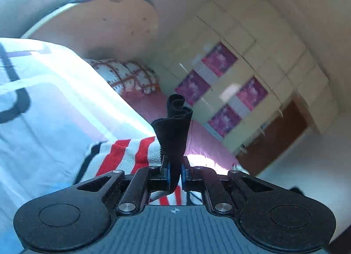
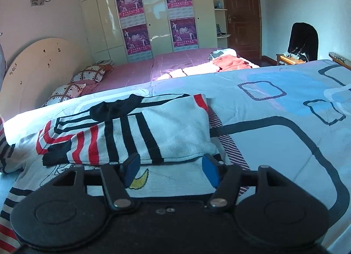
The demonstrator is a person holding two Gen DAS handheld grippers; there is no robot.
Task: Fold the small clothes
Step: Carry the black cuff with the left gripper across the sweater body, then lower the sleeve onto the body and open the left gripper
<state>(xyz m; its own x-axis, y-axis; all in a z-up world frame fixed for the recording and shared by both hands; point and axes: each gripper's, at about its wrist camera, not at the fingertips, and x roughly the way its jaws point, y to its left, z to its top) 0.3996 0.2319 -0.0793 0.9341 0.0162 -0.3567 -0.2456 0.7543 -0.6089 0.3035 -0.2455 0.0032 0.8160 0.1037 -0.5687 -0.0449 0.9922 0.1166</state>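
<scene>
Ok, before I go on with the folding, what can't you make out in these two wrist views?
- Left wrist view: how much striped garment hangs below the black edge pinched by the left gripper; the gripper body hides it.
- Same view: poster print is motion-blurred.
- Right wrist view: cloth beneath the open right gripper is hidden.
</scene>
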